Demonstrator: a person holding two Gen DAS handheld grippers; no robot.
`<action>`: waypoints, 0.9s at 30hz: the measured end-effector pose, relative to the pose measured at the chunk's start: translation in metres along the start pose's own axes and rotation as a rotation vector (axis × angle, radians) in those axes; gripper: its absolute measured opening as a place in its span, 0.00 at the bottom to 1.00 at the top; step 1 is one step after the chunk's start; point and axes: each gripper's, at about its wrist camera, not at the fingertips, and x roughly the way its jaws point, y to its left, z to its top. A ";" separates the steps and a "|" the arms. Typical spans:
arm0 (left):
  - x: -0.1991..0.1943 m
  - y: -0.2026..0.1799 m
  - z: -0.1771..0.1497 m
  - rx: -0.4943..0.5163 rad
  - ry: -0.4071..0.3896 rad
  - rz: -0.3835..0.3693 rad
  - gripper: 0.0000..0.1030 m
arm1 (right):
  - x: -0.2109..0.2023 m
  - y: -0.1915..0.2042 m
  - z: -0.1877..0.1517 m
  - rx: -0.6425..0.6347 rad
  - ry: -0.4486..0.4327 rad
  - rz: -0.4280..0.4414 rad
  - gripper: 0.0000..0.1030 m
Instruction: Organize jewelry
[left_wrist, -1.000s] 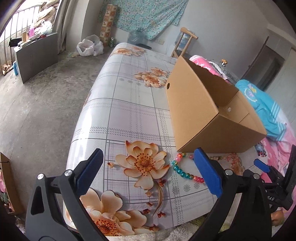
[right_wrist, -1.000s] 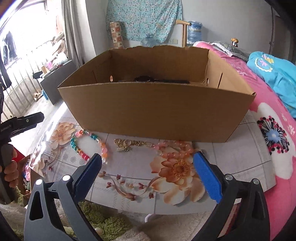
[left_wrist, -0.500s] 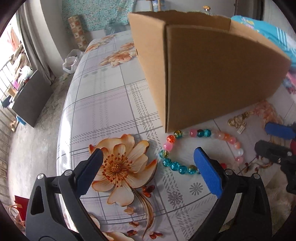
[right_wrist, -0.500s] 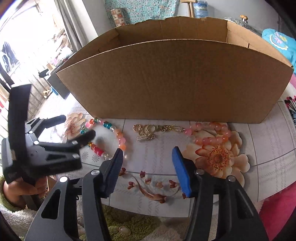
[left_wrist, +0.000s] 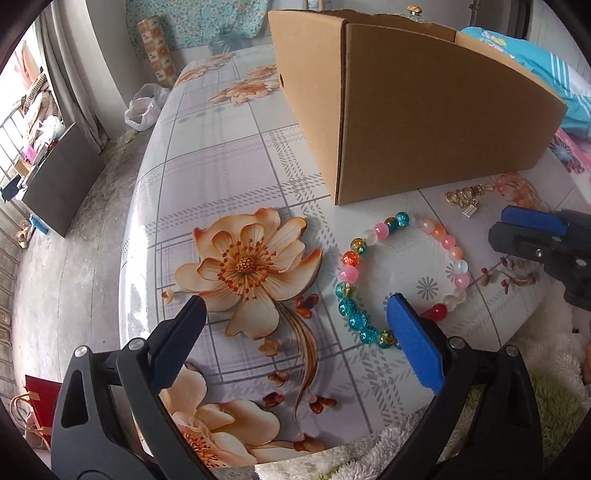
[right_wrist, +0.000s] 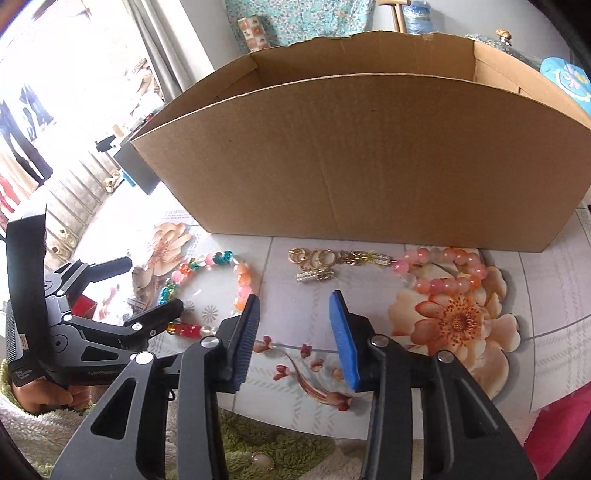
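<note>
Multicoloured bracelet (left_wrist: 400, 280) near tablecloth edge (left_wrist: 369, 430), beneath wide-spread left gripper (left_wrist: 295, 325) jaws; right gripper (right_wrist: 294, 314) jaws closing, empty.

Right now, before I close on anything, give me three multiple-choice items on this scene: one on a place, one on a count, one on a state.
1. Where does the gold chain jewelry lie?
A. inside the cardboard box
B. on the tablecloth between the two bead bracelets
C. on the floor

2. How many bead bracelets lie in front of the box?
A. one
B. two
C. four

3. What is between the right claw's pads?
A. nothing, only bare tablecloth
B. the pink-orange bracelet
C. a box flap

Answers:
1 B: it lies at the foot of the box, with the multicolour bracelet on one side and the pink-orange bracelet on the other.
2 B: those two only.
3 A: its jaws are closing with nothing between them.
</note>
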 end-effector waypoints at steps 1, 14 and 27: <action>-0.003 -0.002 0.000 0.000 -0.010 -0.007 0.92 | 0.001 0.001 0.001 -0.004 0.003 0.016 0.35; 0.000 -0.011 0.012 0.053 -0.007 -0.066 0.45 | 0.019 0.031 0.010 -0.094 0.037 0.064 0.24; 0.000 -0.010 0.014 0.024 0.003 -0.142 0.21 | 0.033 0.043 0.017 -0.120 0.070 0.051 0.10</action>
